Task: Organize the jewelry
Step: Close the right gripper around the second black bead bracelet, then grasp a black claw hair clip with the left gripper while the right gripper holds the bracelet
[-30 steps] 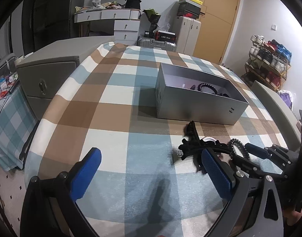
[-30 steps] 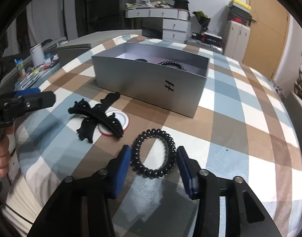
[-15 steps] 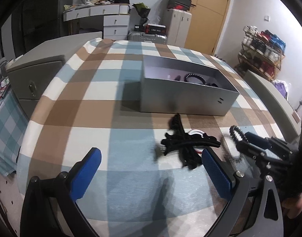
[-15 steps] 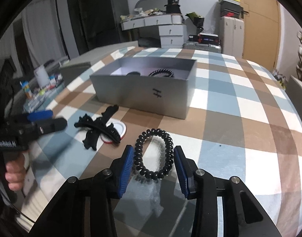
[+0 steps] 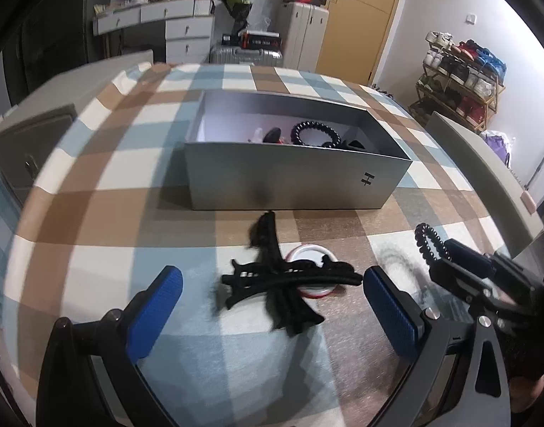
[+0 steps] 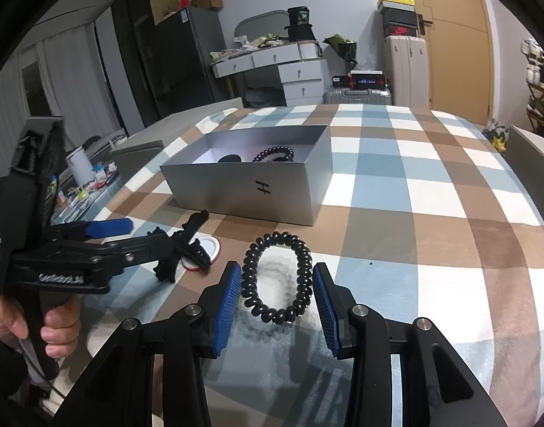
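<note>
Right tool (image 6: 277, 297): blue pads pinching a black spiral hair tie (image 6: 277, 277), which is lifted off the checked table (image 6: 432, 220); its shadow lies below on the cloth. In the left wrist view the same tie (image 5: 428, 242) shows edge-on at the tip of the right tool (image 5: 449, 254), to the right of the other loose items.

Left tool (image 5: 268, 306): pads spread wide, holding nothing, hovering low with the black hair claws (image 5: 286, 281) between and just ahead of its pads. The right wrist view shows it side-on (image 6: 129, 233), a hand (image 6: 41, 323) on its grip.

Black hair claws: two, crossed one over the other on the table, partly covering a white round lid with a red rim (image 5: 307, 267). From the right wrist view, claws (image 6: 181, 245) and lid (image 6: 208, 249) sit left of the held tie, partly hidden by the left tool.

Grey open box (image 5: 289, 181): on the table beyond the loose items, one claw tip reaching almost to its near wall. Left wrist view looks in deeper: a second black spiral tie (image 5: 316, 133) and several dark pieces, too small to identify. Right wrist view (image 6: 250, 185) shows only that tie and one dark round item.
</note>
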A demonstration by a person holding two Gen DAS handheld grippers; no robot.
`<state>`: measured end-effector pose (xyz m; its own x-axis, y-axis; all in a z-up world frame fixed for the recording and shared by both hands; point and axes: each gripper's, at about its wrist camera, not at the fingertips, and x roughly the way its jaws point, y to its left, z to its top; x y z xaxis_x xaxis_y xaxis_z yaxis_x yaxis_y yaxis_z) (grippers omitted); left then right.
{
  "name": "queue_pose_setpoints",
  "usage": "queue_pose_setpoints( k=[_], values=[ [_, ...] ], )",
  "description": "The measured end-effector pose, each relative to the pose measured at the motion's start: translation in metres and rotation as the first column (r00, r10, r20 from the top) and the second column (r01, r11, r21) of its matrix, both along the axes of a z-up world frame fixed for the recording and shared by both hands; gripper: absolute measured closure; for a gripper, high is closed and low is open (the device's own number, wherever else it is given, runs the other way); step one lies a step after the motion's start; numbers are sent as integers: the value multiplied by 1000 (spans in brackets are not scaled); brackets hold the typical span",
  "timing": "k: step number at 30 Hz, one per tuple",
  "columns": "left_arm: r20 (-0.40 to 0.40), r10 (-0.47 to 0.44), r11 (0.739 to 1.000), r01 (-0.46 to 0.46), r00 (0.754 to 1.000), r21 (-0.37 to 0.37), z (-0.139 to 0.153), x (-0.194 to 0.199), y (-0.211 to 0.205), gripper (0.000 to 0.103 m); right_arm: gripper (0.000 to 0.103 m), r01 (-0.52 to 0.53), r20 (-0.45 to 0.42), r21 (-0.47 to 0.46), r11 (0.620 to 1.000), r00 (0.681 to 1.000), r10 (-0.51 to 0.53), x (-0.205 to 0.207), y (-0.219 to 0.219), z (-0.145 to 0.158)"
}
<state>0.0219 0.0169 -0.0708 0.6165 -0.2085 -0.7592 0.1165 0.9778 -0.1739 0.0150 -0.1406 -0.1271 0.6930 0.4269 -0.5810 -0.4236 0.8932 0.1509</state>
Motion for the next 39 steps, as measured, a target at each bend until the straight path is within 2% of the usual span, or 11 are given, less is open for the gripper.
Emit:
queue_pose_setpoints(
  k=[3, 7, 12, 16, 23, 25, 27, 30, 33, 35, 39],
  values=[
    [-4, -22, 1000, 22, 1000, -3, 1, 1, -9, 4, 63, 1, -5, 13, 1000, 1000, -1, 0, -4, -3],
    [-9, -36, 999, 36, 999, 41, -2, 3, -21, 4, 63, 2, -10, 26, 1000, 1000, -2, 0, -8, -5],
    [-65, 15, 998, -11, 998, 54, -12, 13, -18, 4, 63, -1, -6, 31, 1000, 1000, 1, -3, -10, -5],
    [-84, 5, 996, 3, 996, 95, -16, 12, -23, 4, 63, -4, -7, 37, 999, 1000, 5, -2, -11, -6],
    [-42, -40, 994, 44, 998, 103, -11, 5, -26, 5, 63, -7, -6, 45, 999, 1000, 7, -2, -12, -6],
    [-41, -41, 992, 46, 998, 114, -10, 6, -27, 12, 63, -6, -3, 45, 999, 1000, 7, -2, -12, -6],
    [-38, -48, 991, 52, 998, 119, -10, 5, -27, 13, 63, -6, -3, 43, 999, 1000, 7, -2, -11, -6],
    [-19, -54, 989, 56, 998, 137, -7, 5, -27, 26, 63, -6, -2, 44, 999, 1000, 6, -3, -11, -6],
    [-25, -61, 991, 64, 998, 119, -5, 5, -24, 31, 63, -7, -3, 43, 999, 1000, 7, -3, -9, -6],
    [-24, -66, 992, 68, 998, 109, -5, 5, -24, 40, 63, -6, -1, 43, 999, 1000, 6, -3, -10, -6],
    [-23, -67, 994, 69, 997, 89, -5, 4, -21, 45, 63, -5, -4, 45, 999, 1000, 5, -4, -9, -6]
  ],
)
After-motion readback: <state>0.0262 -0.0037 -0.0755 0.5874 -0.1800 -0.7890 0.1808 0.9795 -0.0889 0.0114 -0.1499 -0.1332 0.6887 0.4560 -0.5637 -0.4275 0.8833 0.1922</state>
